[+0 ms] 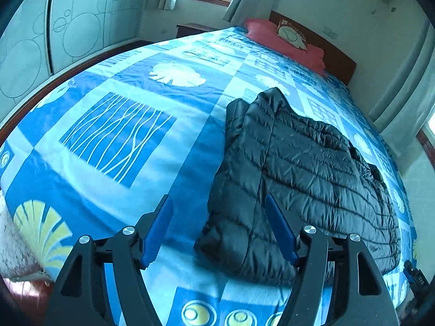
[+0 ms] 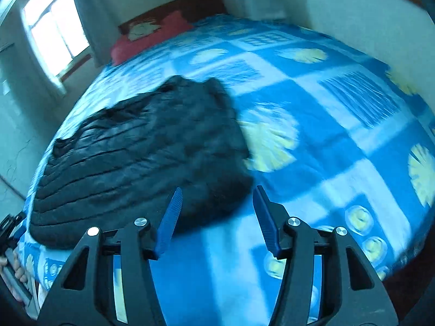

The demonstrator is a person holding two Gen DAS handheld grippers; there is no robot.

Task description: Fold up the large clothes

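A black quilted puffer jacket (image 1: 299,168) lies folded on the bed with the blue patterned sheet (image 1: 114,141). My left gripper (image 1: 217,203) is open and empty, hovering above the jacket's near left corner. In the right wrist view the jacket (image 2: 136,157) lies left of centre, blurred by motion. My right gripper (image 2: 217,193) is open and empty, above the jacket's near right corner and the sheet (image 2: 326,149). The other gripper shows small at the edge of each view (image 1: 414,274) (image 2: 8,231).
A red pillow (image 1: 285,40) and a patterned cushion (image 1: 292,36) lie at the wooden headboard (image 1: 339,59). A wardrobe (image 1: 68,27) stands along the bed's far side. Windows with curtains (image 2: 54,32) are near the head of the bed. A wall runs along the bed's other side.
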